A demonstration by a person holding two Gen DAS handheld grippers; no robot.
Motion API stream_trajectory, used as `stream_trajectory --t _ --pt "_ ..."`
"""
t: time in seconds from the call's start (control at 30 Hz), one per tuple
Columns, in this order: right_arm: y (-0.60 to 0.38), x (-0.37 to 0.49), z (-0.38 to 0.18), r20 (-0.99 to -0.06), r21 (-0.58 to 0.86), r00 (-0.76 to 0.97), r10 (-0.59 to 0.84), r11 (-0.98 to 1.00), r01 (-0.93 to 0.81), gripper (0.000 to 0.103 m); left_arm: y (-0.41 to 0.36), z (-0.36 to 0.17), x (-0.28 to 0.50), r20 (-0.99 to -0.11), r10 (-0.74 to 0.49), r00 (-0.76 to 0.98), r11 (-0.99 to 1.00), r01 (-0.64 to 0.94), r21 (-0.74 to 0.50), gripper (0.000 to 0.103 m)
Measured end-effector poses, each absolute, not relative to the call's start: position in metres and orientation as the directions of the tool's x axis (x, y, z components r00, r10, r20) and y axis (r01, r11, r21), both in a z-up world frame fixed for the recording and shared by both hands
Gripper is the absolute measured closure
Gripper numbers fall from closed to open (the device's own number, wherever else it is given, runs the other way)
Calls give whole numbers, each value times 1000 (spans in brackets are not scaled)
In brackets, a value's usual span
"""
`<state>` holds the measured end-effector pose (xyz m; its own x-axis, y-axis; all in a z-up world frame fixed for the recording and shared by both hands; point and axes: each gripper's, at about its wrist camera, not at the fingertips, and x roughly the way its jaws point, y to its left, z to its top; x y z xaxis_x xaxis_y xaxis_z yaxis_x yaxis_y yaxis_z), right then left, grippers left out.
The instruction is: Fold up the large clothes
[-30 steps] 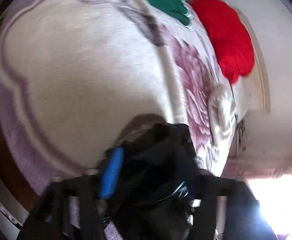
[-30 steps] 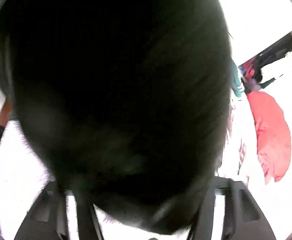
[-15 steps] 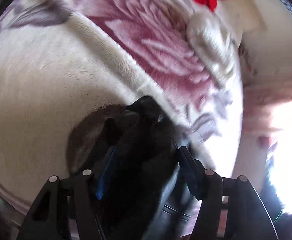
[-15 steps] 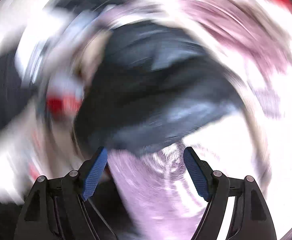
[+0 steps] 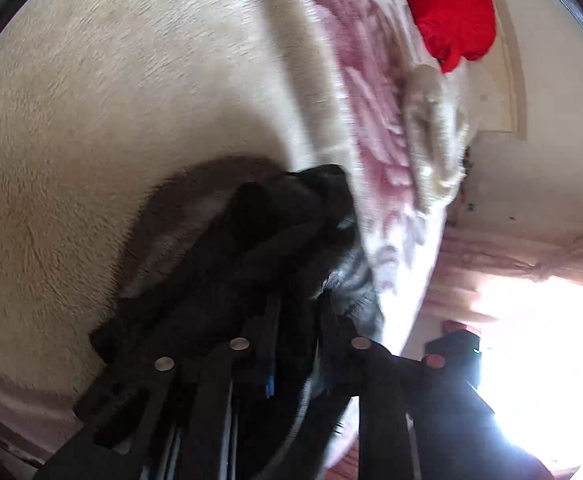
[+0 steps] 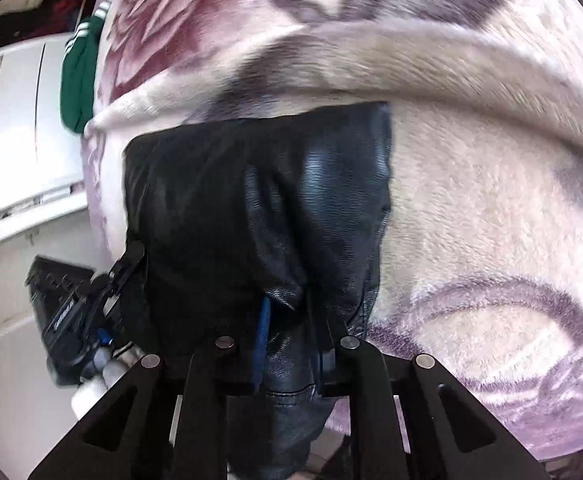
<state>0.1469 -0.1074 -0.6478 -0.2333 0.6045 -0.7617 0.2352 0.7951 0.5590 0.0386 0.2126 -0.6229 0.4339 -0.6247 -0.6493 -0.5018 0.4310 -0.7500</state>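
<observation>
A black leather garment [image 6: 259,208] lies on the cream and purple floral blanket [image 6: 471,208] near the bed's edge. My right gripper [image 6: 291,320] is shut on the garment's near edge, with leather bunched between the jaws. My left gripper [image 5: 295,312] is shut on another bunched part of the same black garment [image 5: 287,232], held just above the blanket [image 5: 111,100]. The left gripper also shows in the right wrist view [image 6: 91,308], at the garment's left edge.
A red garment [image 5: 455,4] lies at the far end of the bed. A green garment with white stripes [image 6: 77,76] lies at the blanket's left edge. A white cabinet [image 6: 7,120] stands beside the bed. A bright window [image 5: 539,360] glares at the right.
Half a second ago my right gripper was open; now it is shut on the garment's edge. The garment has come down from in front of the right camera onto the blanket. My left gripper stayed shut on it.
</observation>
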Motion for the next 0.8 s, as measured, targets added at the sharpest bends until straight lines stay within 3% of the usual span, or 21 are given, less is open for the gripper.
stream_trajectory --t 0.1,0.17,0.2,0.23,0.27,0.3,0.33,0.37,0.4,0.43,0.53,0.63,0.67,0.8 --pt "-122 146 -633 -705 631 -194 682 729 267 74 218 -587 49 -673 -617 407 502 -455 -735 75" --pt "-145 150 -634 -694 650 -106 712 683 335 41 221 -570 64 -688 -604 403 542 -425 -725 67" --pt "-153 151 -641 -693 648 -74 717 665 371 36 222 -568 74 -691 -601 401 556 -412 -722 61" --pt "-163 153 -657 -679 655 -26 734 620 432 35 221 -567 86 -699 -596 396 571 -403 -715 45" --pt "-170 152 -668 -655 664 1 755 575 479 35 219 -569 95 -711 -591 381 590 -396 -703 40" --pt "-174 152 -685 -597 689 39 802 487 537 35 212 -575 109 -722 -596 350 617 -377 -691 40" --pt "-175 150 -696 -546 709 79 834 410 574 42 199 -584 126 -741 -607 288 657 -342 -672 40" --pt "-177 146 -703 -537 705 111 836 372 604 60 190 -593 136 -773 -586 243 704 -320 -634 43" --pt "-178 145 -704 -533 708 126 837 360 607 64 183 -599 141 -801 -558 217 744 -296 -599 50" --pt "-182 142 -703 -521 724 155 839 338 602 70 178 -605 145 -828 -526 195 782 -270 -561 82" --pt "-190 146 -697 -580 712 139 803 416 565 75 184 -625 144 -797 -573 190 746 -282 -604 81" --pt "-190 159 -697 -621 682 57 782 502 531 72 193 -623 140 -775 -597 206 705 -327 -630 78" --pt "-190 163 -689 -649 666 23 761 553 501 67 194 -617 138 -776 -594 212 701 -337 -628 78" --pt "-181 178 -637 -755 603 -49 654 721 341 64 199 -558 115 -824 -485 292 760 -325 -562 81"
